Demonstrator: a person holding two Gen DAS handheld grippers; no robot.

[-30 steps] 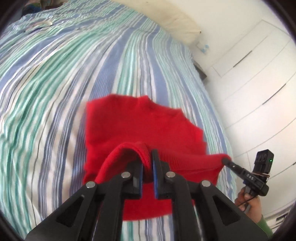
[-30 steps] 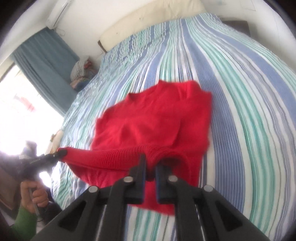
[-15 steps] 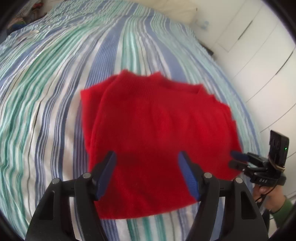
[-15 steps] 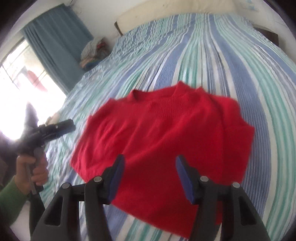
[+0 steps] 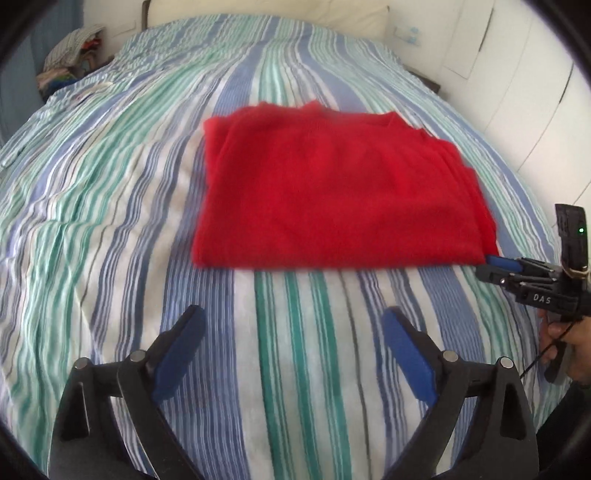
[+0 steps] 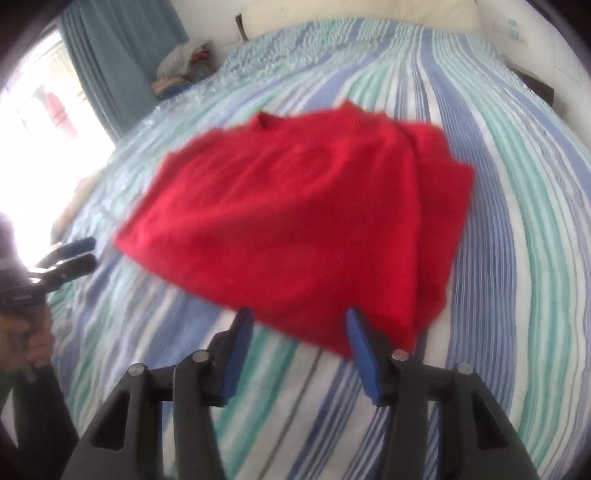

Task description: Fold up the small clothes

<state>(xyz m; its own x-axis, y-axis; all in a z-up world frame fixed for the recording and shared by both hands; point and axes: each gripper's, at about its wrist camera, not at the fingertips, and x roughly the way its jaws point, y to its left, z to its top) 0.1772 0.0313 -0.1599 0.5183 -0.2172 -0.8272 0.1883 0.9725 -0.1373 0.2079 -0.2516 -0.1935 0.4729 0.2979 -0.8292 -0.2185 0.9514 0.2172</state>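
Note:
A red knitted sweater (image 5: 332,188) lies folded into a rough rectangle on the striped bedspread (image 5: 110,192). It also shows in the right wrist view (image 6: 295,221). My left gripper (image 5: 291,343) is open and empty, pulled back from the sweater's near edge. My right gripper (image 6: 299,339) is open and empty, its blue pads (image 6: 360,343) just short of the sweater's near corner. In the left wrist view the right gripper (image 5: 498,267) sits by the sweater's near right corner. In the right wrist view the left gripper (image 6: 75,254) hovers off its left corner.
A pile of clothes (image 5: 74,55) lies at the far left by a blue curtain (image 6: 110,62). A cream headboard (image 5: 258,11) stands at the far end. White cupboards (image 5: 517,92) line the right side. The bed's edge drops away near the right gripper.
Both grippers let go of the sweater's folded sleeve, opened, and pulled back toward the near side. The sweater now lies flat and folded.

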